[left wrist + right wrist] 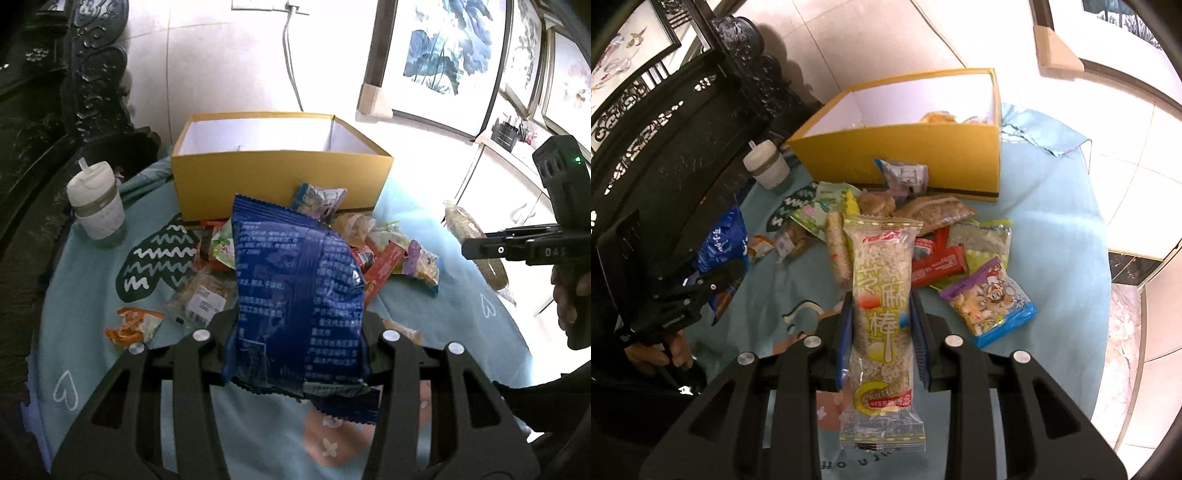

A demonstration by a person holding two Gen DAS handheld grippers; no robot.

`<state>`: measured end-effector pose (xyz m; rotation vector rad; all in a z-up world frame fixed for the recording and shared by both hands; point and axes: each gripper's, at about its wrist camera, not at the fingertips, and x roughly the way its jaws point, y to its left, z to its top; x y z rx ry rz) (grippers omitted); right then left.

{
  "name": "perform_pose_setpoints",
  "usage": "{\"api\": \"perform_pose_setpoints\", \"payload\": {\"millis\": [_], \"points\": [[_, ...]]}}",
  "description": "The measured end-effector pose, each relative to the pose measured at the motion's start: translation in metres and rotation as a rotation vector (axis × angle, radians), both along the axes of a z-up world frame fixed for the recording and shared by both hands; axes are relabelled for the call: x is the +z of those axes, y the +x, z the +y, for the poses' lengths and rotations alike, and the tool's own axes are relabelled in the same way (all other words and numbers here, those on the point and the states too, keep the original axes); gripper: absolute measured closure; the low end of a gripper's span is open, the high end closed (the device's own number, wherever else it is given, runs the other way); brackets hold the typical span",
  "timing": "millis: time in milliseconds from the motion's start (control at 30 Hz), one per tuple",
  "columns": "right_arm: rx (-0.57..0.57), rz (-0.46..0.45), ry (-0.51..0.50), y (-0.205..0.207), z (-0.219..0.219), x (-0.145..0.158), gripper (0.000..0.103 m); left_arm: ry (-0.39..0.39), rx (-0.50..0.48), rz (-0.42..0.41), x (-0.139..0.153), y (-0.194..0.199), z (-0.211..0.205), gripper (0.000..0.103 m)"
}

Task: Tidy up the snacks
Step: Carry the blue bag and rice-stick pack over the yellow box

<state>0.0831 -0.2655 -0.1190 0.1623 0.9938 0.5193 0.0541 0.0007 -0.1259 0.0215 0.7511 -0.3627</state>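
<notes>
Both picks look made; next comes the carry over the near wall of the yellow box (pixel 908 147), open-topped with room inside. My left claw (pixel 299 332) grips the blue snack bag (pixel 295 288); my right claw (pixel 882 325) grips the sesame stick packet (pixel 881 314) above the snack pile (pixel 942 251).
</notes>
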Motion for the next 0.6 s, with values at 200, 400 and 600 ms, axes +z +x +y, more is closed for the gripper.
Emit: {"api": "perform_pose_setpoints", "payload": {"millis": [200,400,600], "points": [[-0.011,-0.041,0.034,-0.002,-0.001,0.021,0.074,-0.017,0.001,-0.034,0.016,-0.003,0.004,0.055],[-0.019,-0.086,0.076,0.002,-0.004,0.047,0.074,-0.041,0.011,-0.079,0.041,0.004,0.003,0.055],[-0.021,-0.153,0.089,0.030,-0.003,0.085,0.074,-0.045,0.049,-0.142,0.082,0.038,-0.007,0.055]]}}
